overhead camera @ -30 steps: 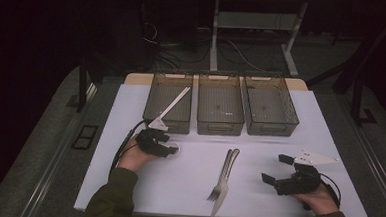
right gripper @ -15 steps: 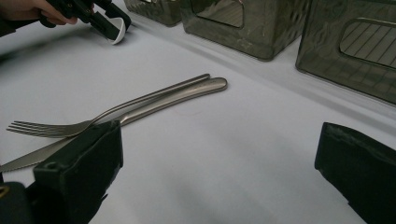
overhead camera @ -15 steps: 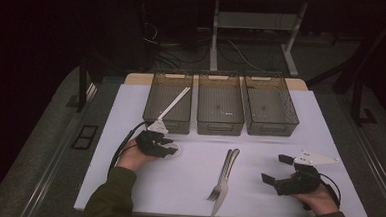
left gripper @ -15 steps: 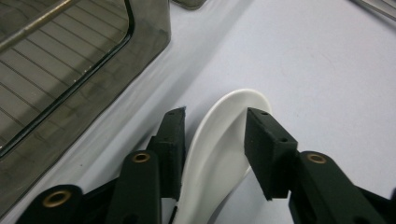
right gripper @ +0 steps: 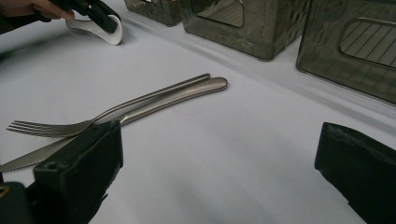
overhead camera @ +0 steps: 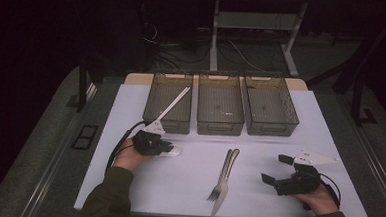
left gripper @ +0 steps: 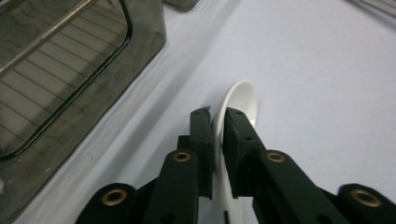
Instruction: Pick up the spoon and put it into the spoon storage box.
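A white tabletop [overhead camera: 187, 183] carries everything here, and a fork [overhead camera: 221, 175] and knife [overhead camera: 225, 188] lying side by side near its front edge serve as the landmark. Their handles point toward the far side, and the fork's tines and the knife's tip point toward the person.

To the right of the fork and knife, and well apart from them, the person's right hand [overhead camera: 319, 197] holds the right gripper [overhead camera: 274, 169] just above the tabletop. Its black jaws stand wide apart with nothing between them, and they aim toward the cutlery.

To the left of the fork and knife, slightly farther from the person, the left hand [overhead camera: 128, 157] holds the left gripper [overhead camera: 170, 148]. Its jaws are clamped on the handle of a white spoon [left gripper: 238, 105], whose bowl rests on the tabletop pointing toward the cutlery.

Beyond the fork and knife, three dark see-through bins stand in a row across the far part of the tabletop. The left bin [overhead camera: 169, 103] is just behind the left gripper. The middle bin [overhead camera: 220, 105] sits straight behind the cutlery. The right bin [overhead camera: 270, 106] sits behind and to the right of it.
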The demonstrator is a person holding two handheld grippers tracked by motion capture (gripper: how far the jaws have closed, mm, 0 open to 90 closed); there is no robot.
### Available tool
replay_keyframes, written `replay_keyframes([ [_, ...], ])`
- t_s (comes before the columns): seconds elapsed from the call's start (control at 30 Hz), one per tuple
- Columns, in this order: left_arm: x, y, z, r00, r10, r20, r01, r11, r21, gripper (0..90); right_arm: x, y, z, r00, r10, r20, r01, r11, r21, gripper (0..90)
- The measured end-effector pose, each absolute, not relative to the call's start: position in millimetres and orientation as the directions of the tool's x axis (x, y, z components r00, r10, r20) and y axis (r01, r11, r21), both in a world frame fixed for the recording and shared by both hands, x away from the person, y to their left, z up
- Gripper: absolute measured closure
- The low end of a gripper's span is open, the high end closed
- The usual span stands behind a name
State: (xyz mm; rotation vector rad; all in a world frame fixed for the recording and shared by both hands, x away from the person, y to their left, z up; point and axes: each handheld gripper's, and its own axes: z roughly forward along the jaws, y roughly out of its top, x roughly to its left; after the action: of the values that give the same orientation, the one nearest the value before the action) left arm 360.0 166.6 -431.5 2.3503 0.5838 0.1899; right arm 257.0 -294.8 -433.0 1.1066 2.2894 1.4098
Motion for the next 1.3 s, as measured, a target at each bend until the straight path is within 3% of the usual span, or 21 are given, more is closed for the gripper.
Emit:
replay_keyframes([
  [0.63, 349.9, 154.3, -402.5, 0.885, 0.464, 0.039, 0.302, -0.636, 0.710, 83.9, 256.4, -294.7, -432.3, -0.687, 0.704, 0.182, 0.479, 0.249, 0.842, 1.1],
  [1.3, 369.6, 113.4, -372.5, 0.910, 0.415, 0.023, 0.257, -0.606, 0.753, 84.0, 256.8, -295.1, -432.4, -0.683, 0.708, 0.180, 0.479, 0.248, 0.842, 1.1],
])
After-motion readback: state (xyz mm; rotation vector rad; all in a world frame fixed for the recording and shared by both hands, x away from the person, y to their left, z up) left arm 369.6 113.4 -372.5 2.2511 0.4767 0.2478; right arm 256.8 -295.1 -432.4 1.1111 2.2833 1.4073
